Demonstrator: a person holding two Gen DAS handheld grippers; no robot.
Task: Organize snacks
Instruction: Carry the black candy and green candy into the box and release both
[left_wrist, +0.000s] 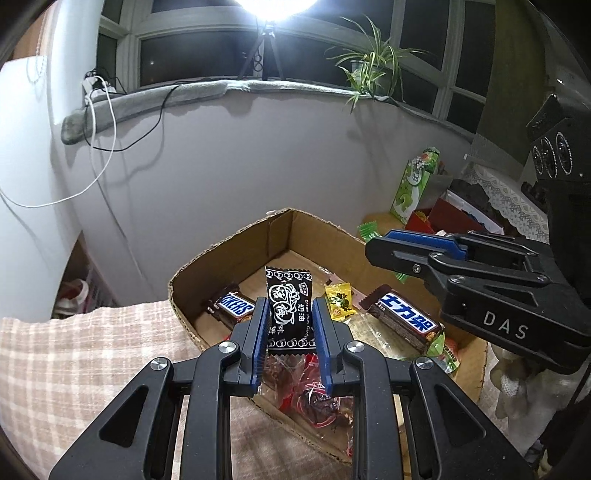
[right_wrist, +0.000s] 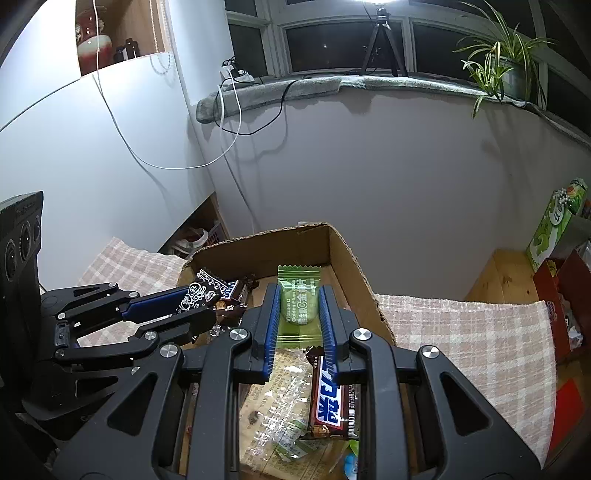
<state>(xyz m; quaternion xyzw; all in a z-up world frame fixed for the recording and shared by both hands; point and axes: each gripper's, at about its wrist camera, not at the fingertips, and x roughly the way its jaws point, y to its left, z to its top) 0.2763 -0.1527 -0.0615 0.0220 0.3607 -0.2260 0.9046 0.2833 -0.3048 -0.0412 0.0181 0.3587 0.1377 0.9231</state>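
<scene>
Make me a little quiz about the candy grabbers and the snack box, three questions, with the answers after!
1. True or false: the left gripper holds a black candy packet.
2. What colour is the candy packet in the right gripper? A red, B green, C yellow.
3. Fill in: both grippers are over the cardboard ____, where a yellow candy and Snickers bars lie.

Key: 1 true; 2 B; 3 box.

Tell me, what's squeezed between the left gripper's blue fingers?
A black cream plum candy, seen in the left wrist view, pinched between the left gripper fingers above the cardboard box.
</scene>
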